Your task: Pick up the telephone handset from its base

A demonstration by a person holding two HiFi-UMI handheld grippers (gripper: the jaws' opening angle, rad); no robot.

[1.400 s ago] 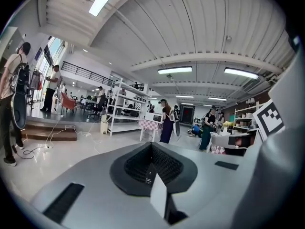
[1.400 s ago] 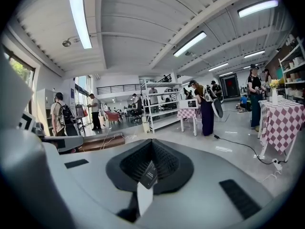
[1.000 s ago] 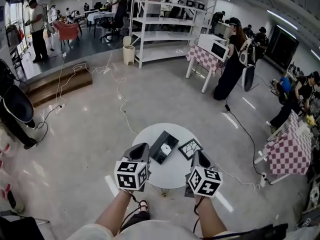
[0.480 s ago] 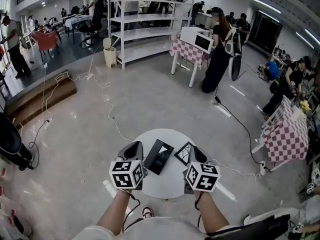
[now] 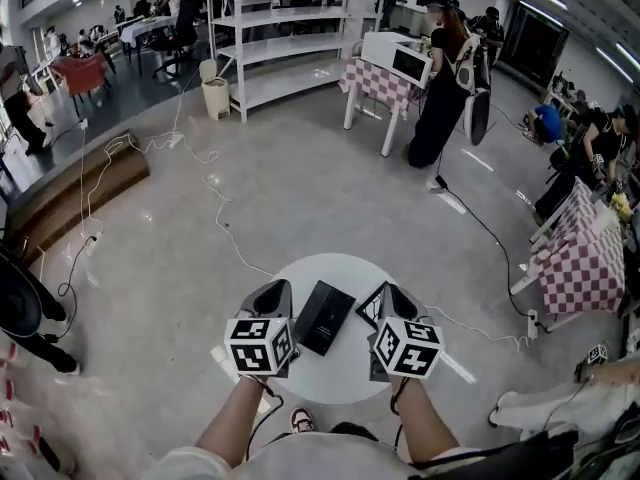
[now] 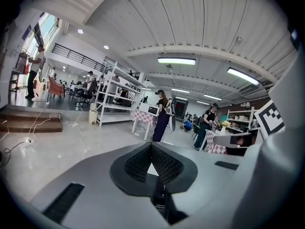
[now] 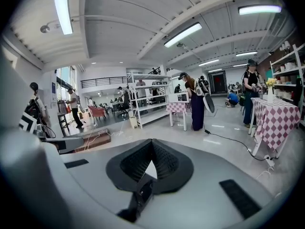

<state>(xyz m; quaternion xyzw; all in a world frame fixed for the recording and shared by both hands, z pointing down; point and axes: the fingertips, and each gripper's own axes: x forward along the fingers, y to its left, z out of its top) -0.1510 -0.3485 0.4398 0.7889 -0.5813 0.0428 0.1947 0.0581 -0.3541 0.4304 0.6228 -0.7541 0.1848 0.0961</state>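
Telephone handset [image 5: 325, 316]: it lies on the base as one flat black oblong at the middle of the round white table [image 5: 320, 268]. From the head view I can't separate the handset from the base.

Left gripper [image 5: 283, 286]: ribbed black pads pressed together at the tips, nothing pinched. Through the small wedge-shaped gap under the tips I see a sliver of white tabletop and the phone's dark face.

Right gripper [image 5: 385, 290]: same state, pads meeting at the tips and holding nothing, with the phone's dark edge showing low in its view.

Both grey, smooth-shelled bodies sit over the near half of the table, one on each side of the phone, and neither touches it. Each carries a marker cube, left [image 5: 260, 346] and right [image 5: 408, 348].

A black square tile with white crackle lines [image 5: 368, 306] lies just right of the phone, partly under the right gripper.

Further out: glossy grey concrete floor [image 5: 300, 198], a white cable [image 5: 225, 230] trailing across it, open white metal shelving [image 5: 280, 43], and red-checked tablecloths [image 5: 580, 268].
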